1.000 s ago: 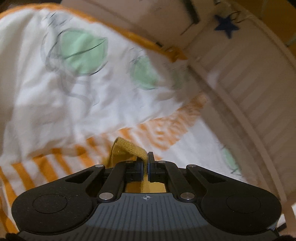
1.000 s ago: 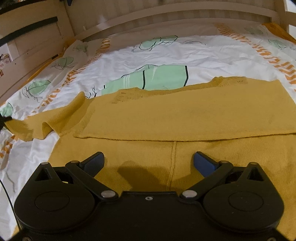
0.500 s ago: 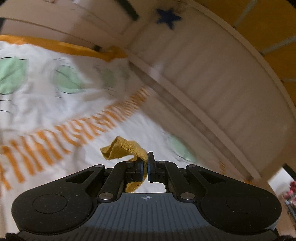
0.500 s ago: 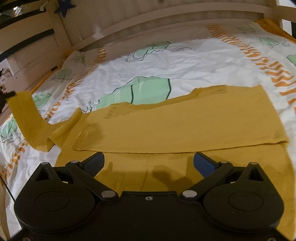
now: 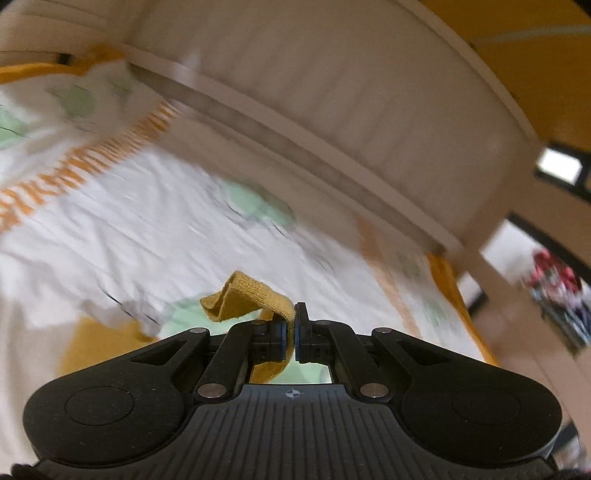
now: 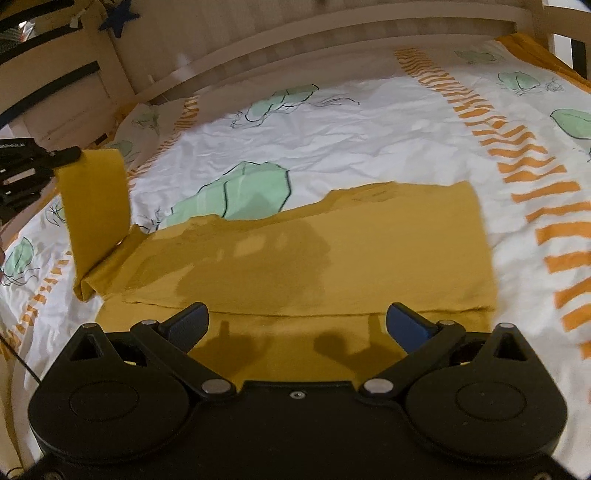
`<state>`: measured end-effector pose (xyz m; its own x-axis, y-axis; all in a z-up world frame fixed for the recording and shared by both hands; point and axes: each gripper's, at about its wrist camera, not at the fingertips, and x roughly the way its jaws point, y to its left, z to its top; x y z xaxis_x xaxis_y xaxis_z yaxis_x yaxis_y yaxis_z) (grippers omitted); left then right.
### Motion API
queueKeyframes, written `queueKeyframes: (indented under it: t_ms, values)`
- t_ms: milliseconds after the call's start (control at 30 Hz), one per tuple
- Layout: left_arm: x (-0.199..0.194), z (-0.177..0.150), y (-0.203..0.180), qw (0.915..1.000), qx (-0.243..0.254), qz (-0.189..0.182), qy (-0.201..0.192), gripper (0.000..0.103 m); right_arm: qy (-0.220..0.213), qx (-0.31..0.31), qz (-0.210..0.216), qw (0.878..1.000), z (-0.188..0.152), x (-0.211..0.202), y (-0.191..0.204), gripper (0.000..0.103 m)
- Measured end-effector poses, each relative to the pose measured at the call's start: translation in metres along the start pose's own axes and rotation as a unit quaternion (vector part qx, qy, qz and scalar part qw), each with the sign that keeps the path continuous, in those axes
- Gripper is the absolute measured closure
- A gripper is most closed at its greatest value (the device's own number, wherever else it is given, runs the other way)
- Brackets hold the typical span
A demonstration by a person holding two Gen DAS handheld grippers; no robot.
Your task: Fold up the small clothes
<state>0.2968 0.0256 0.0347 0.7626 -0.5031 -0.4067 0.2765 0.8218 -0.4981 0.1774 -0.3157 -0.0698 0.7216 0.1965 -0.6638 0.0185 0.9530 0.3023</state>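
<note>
The left tongs (image 5: 291, 332) are squeezed tight on the end of a yellow sleeve (image 5: 251, 295). A bit of the sleeve sticks up and curls over to the left, just above the black tips. Behind it the bed cover (image 5: 155, 236) looks blurry.

In the right wrist view, the left tongs (image 6: 64, 155) sit at the left edge of the frame, with the yellow sleeve (image 6: 94, 206) hanging down from them like a flat strip. The bottom of the strip joins the yellow top (image 6: 317, 251) at its left side.

The right tongs (image 6: 297, 323) are wide apart, with blue tips (image 6: 404, 323). Nothing is between them. They hang over the near edge of the yellow top, low in the middle of the frame.

The yellow top lies flat on the bed, in the middle of the frame. Its far part is folded over onto the near part, so there is a straight edge running across.

The bed cover (image 6: 369, 129) is white, with green leaf shapes and orange stripes. A pale wooden bed rail (image 6: 332, 33) curves along the top of the frame, and a small dark blue star (image 6: 120, 18) hangs at the upper left.
</note>
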Motion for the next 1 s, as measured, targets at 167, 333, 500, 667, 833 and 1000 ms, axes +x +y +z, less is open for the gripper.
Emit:
queueKeyframes:
  t_ms: [167,333,500,667,833,1000]
  values:
    - [0.029,-0.029,-0.023,0.9984,0.021,-0.028,0.044,0.1,-0.004,0.006,0.003,1.0,0.005,-0.003,-0.017,0.0]
    - [0.048,-0.056,-0.042,0.994,0.054,-0.048,0.082,0.1,0.003,0.033,0.006,0.999,0.006,0.001,-0.033,0.0]
    - [0.066,-0.077,-0.054,0.9815,0.069,-0.109,0.142,0.091,-0.002,0.05,0.005,0.999,0.013,-0.001,-0.044,0.0]
    - [0.066,-0.085,-0.061,0.9729,0.061,-0.16,0.155,0.073,-0.008,0.054,0.003,0.999,0.018,-0.003,-0.048,0.0]
    - [0.057,-0.076,-0.052,0.9797,0.058,-0.131,0.141,0.072,-0.009,0.051,0.009,0.999,0.017,-0.003,-0.048,0.0]
    - [0.052,-0.056,-0.036,0.989,0.075,0.009,0.128,0.072,-0.013,0.031,0.038,0.999,0.016,0.001,-0.038,0.0]
